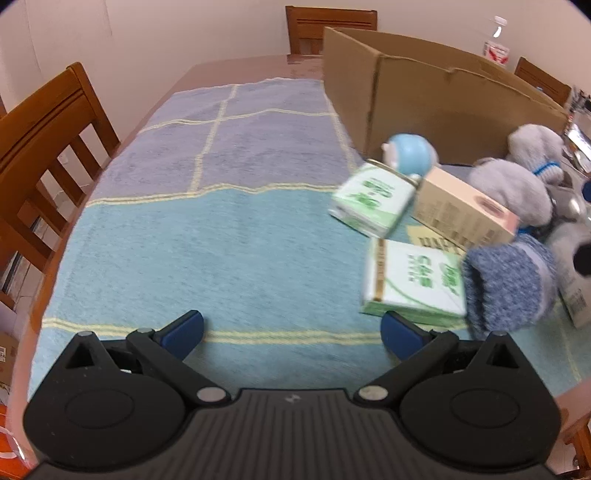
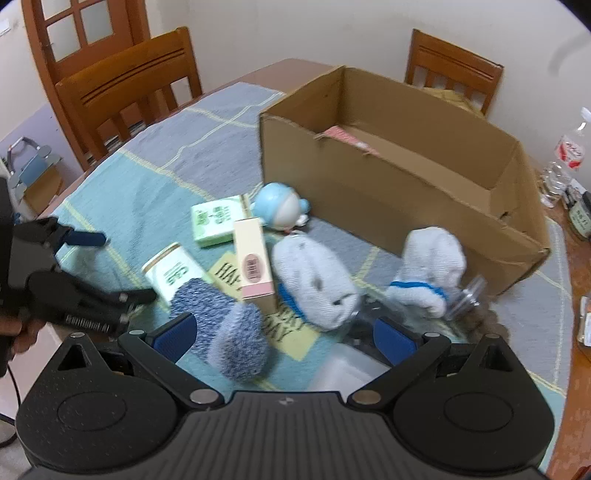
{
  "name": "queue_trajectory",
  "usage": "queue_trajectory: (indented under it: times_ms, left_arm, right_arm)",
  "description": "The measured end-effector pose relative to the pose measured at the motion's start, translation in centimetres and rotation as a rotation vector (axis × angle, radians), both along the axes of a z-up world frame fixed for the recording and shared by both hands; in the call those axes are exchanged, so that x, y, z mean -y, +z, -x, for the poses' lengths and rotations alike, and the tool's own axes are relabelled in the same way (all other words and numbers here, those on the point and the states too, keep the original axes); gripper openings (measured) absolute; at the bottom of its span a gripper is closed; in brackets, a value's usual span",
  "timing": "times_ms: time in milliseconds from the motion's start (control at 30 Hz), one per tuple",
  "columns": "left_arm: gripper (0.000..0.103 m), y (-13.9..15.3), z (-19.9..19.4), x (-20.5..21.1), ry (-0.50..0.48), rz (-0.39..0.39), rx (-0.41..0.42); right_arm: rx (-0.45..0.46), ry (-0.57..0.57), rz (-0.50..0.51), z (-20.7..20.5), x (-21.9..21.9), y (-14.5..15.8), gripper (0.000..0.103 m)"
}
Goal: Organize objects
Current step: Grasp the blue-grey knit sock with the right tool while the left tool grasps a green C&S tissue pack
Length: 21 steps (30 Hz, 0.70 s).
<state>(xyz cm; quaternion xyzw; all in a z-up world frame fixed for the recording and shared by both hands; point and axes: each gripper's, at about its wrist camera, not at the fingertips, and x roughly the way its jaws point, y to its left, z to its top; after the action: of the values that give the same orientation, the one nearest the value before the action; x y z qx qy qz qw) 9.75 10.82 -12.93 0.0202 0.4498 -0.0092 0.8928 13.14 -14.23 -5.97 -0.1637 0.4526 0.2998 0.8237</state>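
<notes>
Cream walls (image 2: 295, 33), wooden chairs (image 2: 129, 88) around table, paned wooden door (image 2: 81, 29).

A matt corrugated cardboard box (image 2: 388, 177) stands on a rough woven cloth (image 1: 207, 229) over the glossy wooden counter (image 1: 295, 61), beside fuzzy knitted socks (image 2: 225, 332) and a smooth glossy figurine (image 2: 280, 208).

"C&S" in green on the white-green box (image 2: 173, 274) (other print blurred); yellow sheet (image 2: 226, 276) shows "HAV…", the rest unreadable.

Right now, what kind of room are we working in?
Probably a home dining room: wooden chairs stand around a wooden table covered with a checked cloth, and a panelled wooden door is behind.
</notes>
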Motion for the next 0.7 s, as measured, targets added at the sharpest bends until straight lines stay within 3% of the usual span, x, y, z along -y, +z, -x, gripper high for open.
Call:
queue_trajectory:
  times_ms: [133, 400, 700]
  left_arm:
    - [0.102, 0.1, -0.4, -0.6, -0.023, -0.005, -0.012]
    - [0.102, 1.0, 0.3, 0.6, -0.196, -0.01, -0.004]
    - [0.102, 1.8, 0.2, -1.5, -0.215, -0.003, 0.009]
  right_arm:
    - [-0.003, -0.002, 0.009, 0.5, -0.8, -0.4, 0.103]
    - [-0.065, -0.047, 0.009, 1.2, -1.9, -2.1, 0.103]
    - [-0.091, -0.077, -0.011, 1.2, -4.4, -4.3, 0.103]
